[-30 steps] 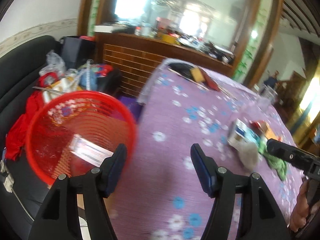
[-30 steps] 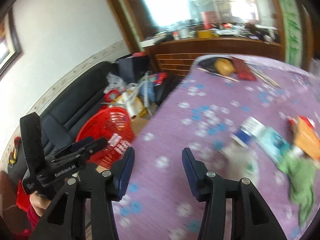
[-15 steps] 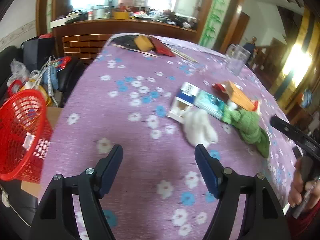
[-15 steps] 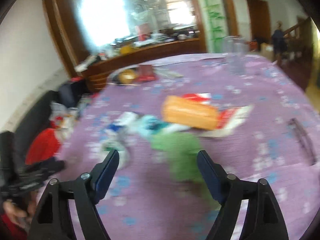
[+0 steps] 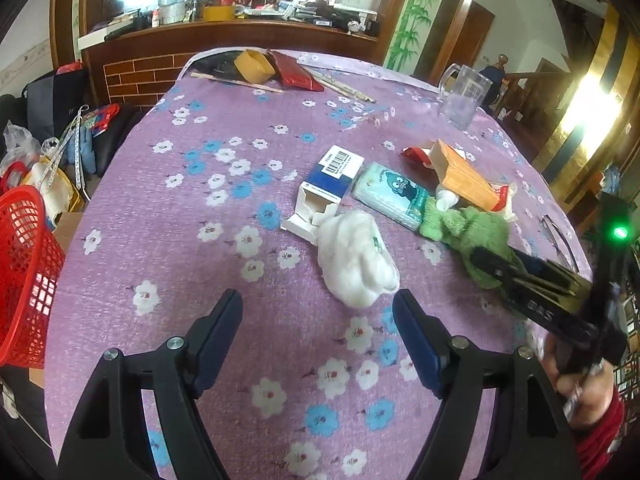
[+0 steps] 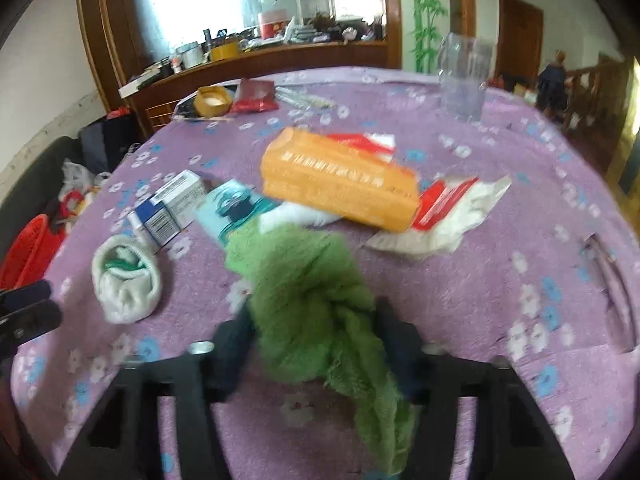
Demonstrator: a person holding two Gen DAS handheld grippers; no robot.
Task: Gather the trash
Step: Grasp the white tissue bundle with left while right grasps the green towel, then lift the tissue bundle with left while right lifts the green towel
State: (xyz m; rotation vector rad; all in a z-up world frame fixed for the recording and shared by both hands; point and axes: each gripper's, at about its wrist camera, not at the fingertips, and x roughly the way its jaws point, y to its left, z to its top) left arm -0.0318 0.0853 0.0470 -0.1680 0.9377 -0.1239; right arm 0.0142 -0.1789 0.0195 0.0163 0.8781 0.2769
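On the purple cloth beside the orange box (image 6: 340, 184), right gripper (image 6: 316, 344) closing around the green rag (image 6: 308, 292), left gripper (image 5: 318, 336) opening, empty, short of the white wad (image 5: 356, 260): squeeze fully before lifting toward the red basket (image 5: 24, 280).

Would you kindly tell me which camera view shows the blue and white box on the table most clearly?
The left wrist view shows the blue and white box best: it is sharp, with its barcode label and open end flap plain. The right wrist view shows the same box smaller, off to the left and smeared by motion blur, so its label cannot be read.
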